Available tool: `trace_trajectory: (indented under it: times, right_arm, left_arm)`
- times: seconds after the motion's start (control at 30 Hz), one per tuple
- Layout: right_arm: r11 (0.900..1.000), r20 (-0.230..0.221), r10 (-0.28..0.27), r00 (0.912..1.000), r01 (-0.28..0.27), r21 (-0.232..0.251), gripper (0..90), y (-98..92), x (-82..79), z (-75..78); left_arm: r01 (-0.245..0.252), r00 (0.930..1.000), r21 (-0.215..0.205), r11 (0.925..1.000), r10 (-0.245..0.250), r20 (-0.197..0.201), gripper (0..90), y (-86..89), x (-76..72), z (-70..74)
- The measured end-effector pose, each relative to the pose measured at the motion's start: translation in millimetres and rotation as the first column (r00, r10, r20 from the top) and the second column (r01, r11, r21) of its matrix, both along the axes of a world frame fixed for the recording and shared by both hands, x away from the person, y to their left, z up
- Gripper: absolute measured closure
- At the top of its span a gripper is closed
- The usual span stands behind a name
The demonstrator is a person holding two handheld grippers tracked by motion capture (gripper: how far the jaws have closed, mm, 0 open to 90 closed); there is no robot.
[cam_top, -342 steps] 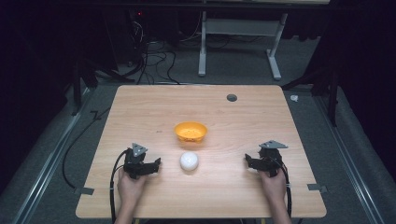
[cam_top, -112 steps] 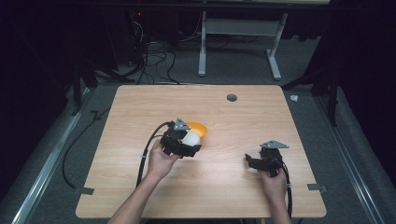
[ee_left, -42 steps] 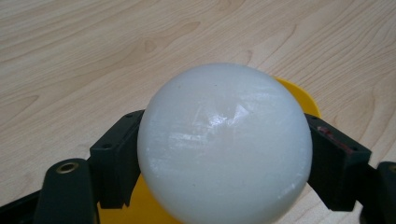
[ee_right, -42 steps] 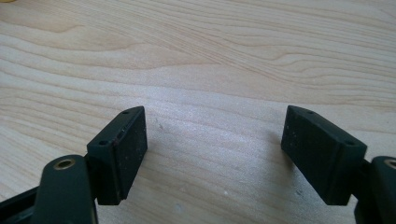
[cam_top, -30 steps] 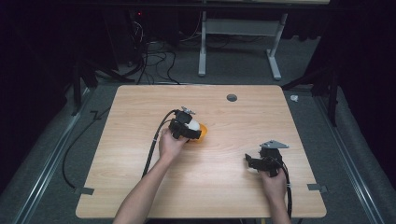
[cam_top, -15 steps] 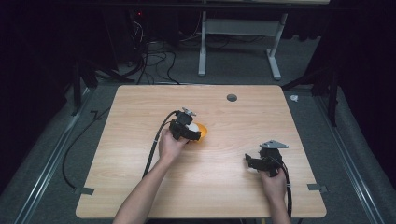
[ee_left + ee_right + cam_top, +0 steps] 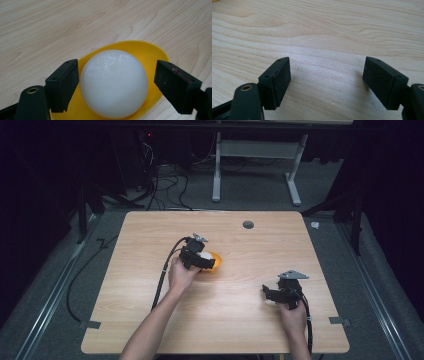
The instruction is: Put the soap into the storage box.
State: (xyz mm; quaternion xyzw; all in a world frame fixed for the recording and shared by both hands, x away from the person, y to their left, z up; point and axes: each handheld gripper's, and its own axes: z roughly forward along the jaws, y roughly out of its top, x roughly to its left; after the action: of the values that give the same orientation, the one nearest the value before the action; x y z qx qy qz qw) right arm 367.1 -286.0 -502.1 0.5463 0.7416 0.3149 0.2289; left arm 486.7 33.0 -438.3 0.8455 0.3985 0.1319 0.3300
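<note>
The left gripper (image 7: 113,82) stands wide around the white ball (image 7: 113,83), which rests in the yellow bowl (image 7: 150,52) just left of tabletop (image 7: 150,235) centre. The right gripper (image 7: 325,82), at 4 o'clock, stands wide, holding nothing.

Between our left tongs (image 7: 113,82) sits a white ball (image 7: 113,83), resting in a yellow bowl (image 7: 150,51) on the pale wood counter (image 7: 50,25). The near jaw on the left looks to be touching the ball or just beside it, while the other jaw stands clear of it, so the tongs are spread.
</note>
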Motion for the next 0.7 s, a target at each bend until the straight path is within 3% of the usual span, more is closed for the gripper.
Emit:
trace_trajectory:
  times: [0.7]
  right_arm:
    - [1.000, 0.000, 0.000, 1.0000, 0.000, -0.004, 23.4, 0.5, 0.0, 0.0]
  left_arm:
    - [0.019, 0.9988, -0.042, 0.9989, -0.017, 0.047, 20.5, 8.5, -10.7, 20.0]
